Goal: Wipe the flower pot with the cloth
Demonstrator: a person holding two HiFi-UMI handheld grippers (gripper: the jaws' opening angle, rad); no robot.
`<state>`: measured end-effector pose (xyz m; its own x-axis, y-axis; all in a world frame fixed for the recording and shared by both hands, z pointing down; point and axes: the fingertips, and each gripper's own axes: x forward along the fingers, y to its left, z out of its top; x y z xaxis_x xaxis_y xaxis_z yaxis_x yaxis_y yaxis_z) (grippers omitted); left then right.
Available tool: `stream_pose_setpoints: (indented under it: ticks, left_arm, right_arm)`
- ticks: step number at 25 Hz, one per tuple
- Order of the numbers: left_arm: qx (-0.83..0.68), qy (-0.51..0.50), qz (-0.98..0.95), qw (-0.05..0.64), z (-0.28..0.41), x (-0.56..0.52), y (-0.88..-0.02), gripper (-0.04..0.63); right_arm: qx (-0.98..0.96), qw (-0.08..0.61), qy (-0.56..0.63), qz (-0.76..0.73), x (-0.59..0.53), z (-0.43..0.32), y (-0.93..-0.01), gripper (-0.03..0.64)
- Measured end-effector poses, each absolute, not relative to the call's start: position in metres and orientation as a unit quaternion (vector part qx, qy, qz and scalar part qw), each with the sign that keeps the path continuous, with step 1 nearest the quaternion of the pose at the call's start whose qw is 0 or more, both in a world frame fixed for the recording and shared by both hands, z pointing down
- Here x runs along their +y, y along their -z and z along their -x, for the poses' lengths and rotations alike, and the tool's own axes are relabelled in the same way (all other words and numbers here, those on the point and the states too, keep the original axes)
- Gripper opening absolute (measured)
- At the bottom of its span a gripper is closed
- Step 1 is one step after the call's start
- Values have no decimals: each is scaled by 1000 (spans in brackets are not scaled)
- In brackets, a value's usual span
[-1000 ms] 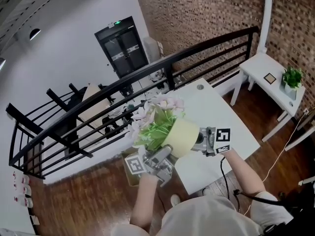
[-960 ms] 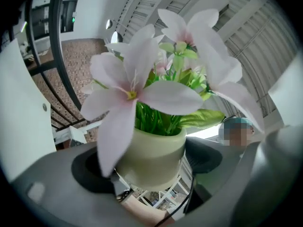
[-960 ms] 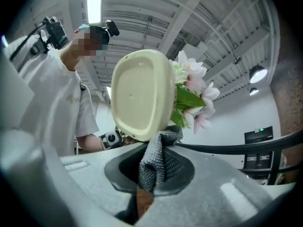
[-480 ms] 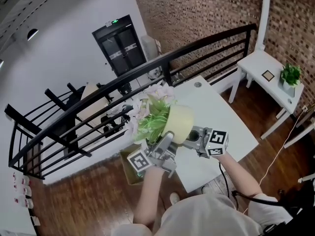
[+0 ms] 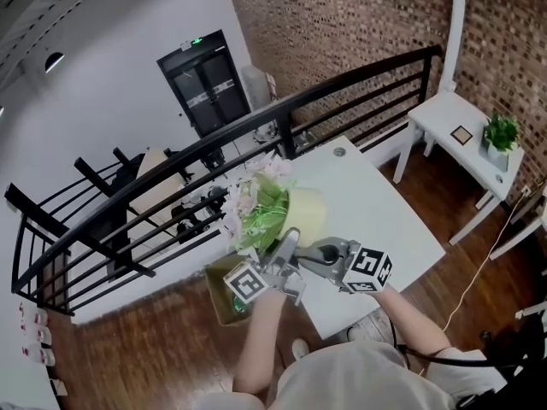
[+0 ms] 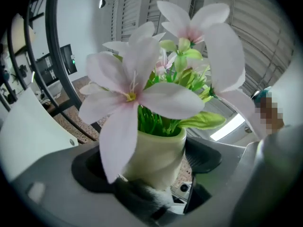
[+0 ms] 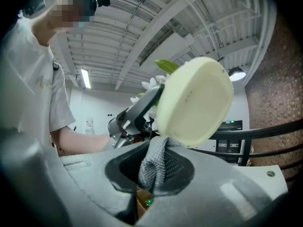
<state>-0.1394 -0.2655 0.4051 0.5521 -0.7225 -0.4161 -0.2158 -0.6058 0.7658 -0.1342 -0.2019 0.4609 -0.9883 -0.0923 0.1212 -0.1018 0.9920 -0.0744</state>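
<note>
Your left gripper [image 5: 286, 244] fingers clamp the flower pot [image 5: 306, 214], tilted in mid-air at frame centre above the worktop [image 5: 385, 212] edge. Right gripper [image 5: 318, 253] fingers pinch the cloth [image 7: 157, 165] against its base. Risk: wiping too hard levers the pot loose and it drops.

We seem to be on a loft-style office mezzanine; brick wall [image 5: 359, 24], black railing [image 5: 410, 61], wooden floor [image 5: 145, 348], white table [image 5: 385, 203]; dark double doors [image 5: 209, 88] under a green exit sign [image 5: 197, 41].

Grey left tongs [image 5: 289, 239], grey right tongs [image 5: 312, 253], black-and-white marker cubes [image 5: 369, 268], pale short-sleeved shirt [image 5: 342, 381], black cable [image 5: 444, 362]
</note>
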Motion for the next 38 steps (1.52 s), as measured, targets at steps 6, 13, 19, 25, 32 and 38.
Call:
stream_pose_setpoints:
  ticks: [6,13,19,25,32,38]
  left_arm:
    - [-342,321,-826,312,152,-271,-435,488]
    - [-342,297,-831,323,149,-258,-466,488]
    - [-316,249,-861,311,142,-240,-460,488]
    - [-255,245,-877,324,120,-218,-458,488]
    - [-222,260,-876,341,113,-204,-447,485]
    - [-212,313,-844,381,113,-214,-447,485]
  right_arm:
    - [-992,89,4,-88,-194,136,-452,8]
    - [-984,116,68,-114,-203,114,-432,8]
    - [-985,64,45,-154,-240,91,-400,8]
    - [-982,41,-24,-185,-284,68,-411,8]
    - [-977,-8,-144,-158,-301,64,-433,8]
    - [-965,-41,-168,-198,-316,49,-433,8]
